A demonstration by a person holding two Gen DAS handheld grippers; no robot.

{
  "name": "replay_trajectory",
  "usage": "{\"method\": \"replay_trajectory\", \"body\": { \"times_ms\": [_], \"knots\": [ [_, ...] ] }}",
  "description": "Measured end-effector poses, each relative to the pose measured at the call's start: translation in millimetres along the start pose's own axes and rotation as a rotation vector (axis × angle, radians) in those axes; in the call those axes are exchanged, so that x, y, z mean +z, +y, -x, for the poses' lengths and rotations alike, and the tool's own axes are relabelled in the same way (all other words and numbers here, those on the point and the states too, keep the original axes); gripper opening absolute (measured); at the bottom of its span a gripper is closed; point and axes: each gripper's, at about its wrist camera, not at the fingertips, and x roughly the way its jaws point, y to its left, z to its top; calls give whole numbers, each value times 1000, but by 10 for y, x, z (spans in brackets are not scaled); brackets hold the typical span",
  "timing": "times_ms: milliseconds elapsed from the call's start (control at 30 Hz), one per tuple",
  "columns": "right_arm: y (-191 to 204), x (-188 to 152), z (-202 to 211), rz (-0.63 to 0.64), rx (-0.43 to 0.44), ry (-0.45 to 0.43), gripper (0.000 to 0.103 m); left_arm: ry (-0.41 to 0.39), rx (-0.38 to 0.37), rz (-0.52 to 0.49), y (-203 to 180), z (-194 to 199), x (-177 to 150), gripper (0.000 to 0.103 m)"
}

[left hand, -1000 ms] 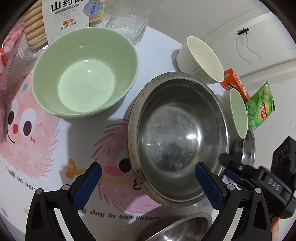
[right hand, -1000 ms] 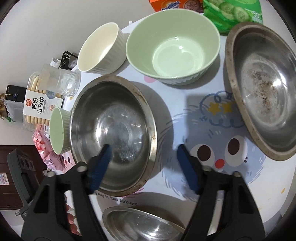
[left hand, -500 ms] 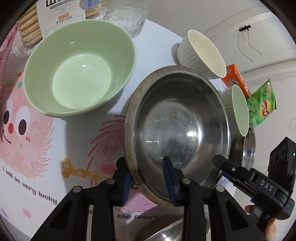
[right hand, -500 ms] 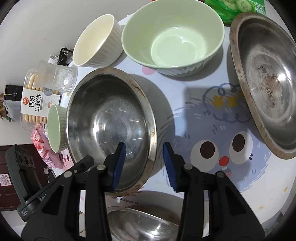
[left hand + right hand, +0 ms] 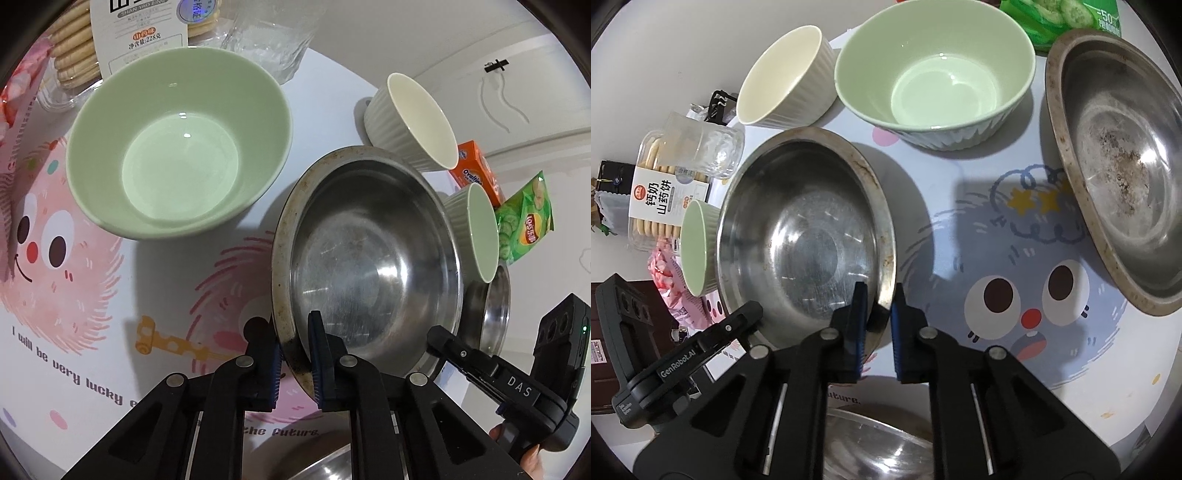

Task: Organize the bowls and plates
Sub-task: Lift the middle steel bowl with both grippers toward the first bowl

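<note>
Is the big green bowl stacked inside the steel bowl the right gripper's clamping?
No, the big green bowl sits on the mat beyond the steel bowl, whose rim the right gripper pinches.
</note>
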Motion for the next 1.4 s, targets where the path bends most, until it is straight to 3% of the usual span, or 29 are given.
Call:
{"method": "replay_trajectory", "body": {
  "times_ms": [333,667,967,1400],
  "knots": [
    [107,-228,341,34,30,-65,14,-74,-28,-54,-93,421,-206,12],
    [181,-1039,952,78,40,-149,15,-80,-53,-93,-100,852,-967,12],
    [118,-1695,1076,59,19,-111,15,-34,-18,-117,-48,708,-1518,13],
    [-51,-2030,872,50,-9,-69,16,-3,29,-125,64,511,-1836,13]
  ]
}}
